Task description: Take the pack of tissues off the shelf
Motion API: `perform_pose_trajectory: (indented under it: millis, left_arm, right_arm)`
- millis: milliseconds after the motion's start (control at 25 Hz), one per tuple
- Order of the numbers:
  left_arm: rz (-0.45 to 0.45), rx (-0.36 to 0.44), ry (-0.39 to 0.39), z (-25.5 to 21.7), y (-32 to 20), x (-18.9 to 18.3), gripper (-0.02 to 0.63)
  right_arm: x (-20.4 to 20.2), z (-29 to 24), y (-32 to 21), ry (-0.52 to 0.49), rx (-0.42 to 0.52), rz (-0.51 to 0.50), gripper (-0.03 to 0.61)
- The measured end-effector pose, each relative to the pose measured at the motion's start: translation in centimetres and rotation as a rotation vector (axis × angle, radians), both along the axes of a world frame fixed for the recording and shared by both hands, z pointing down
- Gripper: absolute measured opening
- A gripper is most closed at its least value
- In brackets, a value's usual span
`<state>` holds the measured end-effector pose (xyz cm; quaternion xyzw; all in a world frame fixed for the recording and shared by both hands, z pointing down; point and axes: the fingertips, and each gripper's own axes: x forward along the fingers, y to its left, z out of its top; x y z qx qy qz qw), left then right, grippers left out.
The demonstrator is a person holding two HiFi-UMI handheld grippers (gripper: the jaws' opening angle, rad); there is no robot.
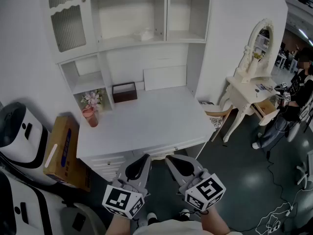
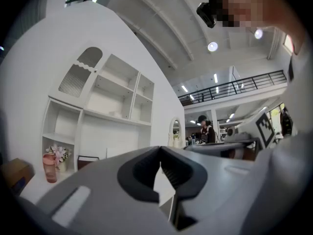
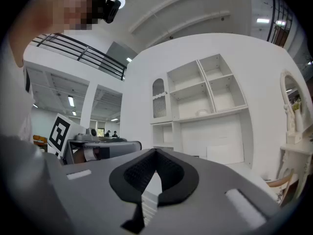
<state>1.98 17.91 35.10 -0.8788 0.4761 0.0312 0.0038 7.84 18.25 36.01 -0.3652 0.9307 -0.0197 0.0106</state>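
The pack of tissues (image 1: 145,35) is a small white bundle on the middle shelf of the white hutch (image 1: 131,42) above the desk (image 1: 146,121). It also shows small and far off in the left gripper view (image 2: 116,114) and the right gripper view (image 3: 202,112). Both grippers hang side by side below the desk's front edge, far from the shelf. My left gripper (image 1: 145,158) (image 2: 160,151) is shut with nothing in it. My right gripper (image 1: 169,159) (image 3: 156,152) is shut and empty too.
On the desk stand a dark open box (image 1: 124,92), a pink vase with flowers (image 1: 91,112) and a white board (image 1: 165,77) leaning on the back wall. A cardboard box (image 1: 61,148) lies left of the desk. A vanity table (image 1: 247,89) and a person (image 1: 293,102) are at the right.
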Motion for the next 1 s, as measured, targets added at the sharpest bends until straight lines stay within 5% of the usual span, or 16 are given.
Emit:
perform_pose_trajectory:
  millis: [1000]
  left_arm:
    - [0.067,-0.018,-0.015,1.5,-3.7,-5.6,0.002]
  right_arm:
    - [-4.9,0.7,-3.1,-0.054,0.017,0.082,0.002]
